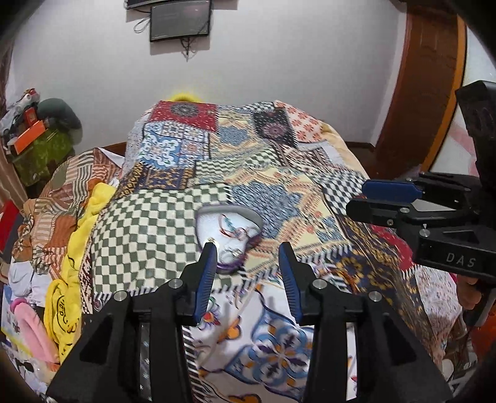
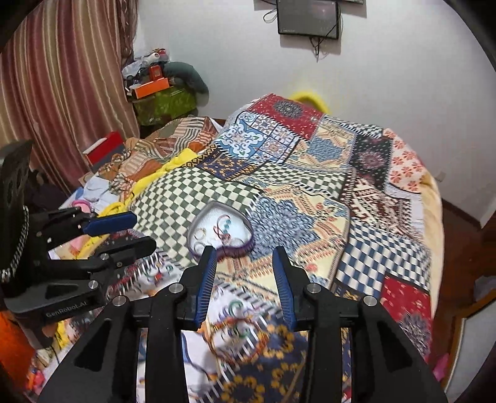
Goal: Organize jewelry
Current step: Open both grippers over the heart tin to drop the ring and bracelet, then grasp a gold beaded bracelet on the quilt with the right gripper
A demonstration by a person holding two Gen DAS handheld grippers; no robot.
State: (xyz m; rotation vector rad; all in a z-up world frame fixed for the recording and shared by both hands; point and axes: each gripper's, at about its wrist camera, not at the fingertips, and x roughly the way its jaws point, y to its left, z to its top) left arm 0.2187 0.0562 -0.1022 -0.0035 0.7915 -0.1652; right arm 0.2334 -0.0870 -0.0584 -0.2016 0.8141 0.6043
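Observation:
A heart-shaped jewelry box (image 1: 208,223) lies open on the patchwork bedspread (image 1: 161,223), white inside with a purple rim. It holds rings and thread bracelets (image 1: 235,231) in a small tangle. My left gripper (image 1: 248,248) hovers just short of the box, open, with nothing between its blue pads. Its left fingertip overlaps the box's near edge in the picture. The right gripper (image 2: 244,249) hangs beside it, also open and empty, with the box (image 2: 238,223) just beyond its left finger. Blurred loops that look like bracelets (image 2: 235,328) lie on the spread under it.
Yellow cloth (image 1: 71,272) and a heap of clothes run along the bed's left side. A red box (image 2: 104,147), a green box with an orange carton (image 2: 155,85) and a curtain (image 2: 62,77) stand at the left. A monitor (image 1: 179,20) hangs on the wall. A wooden frame (image 1: 427,86) rises at right.

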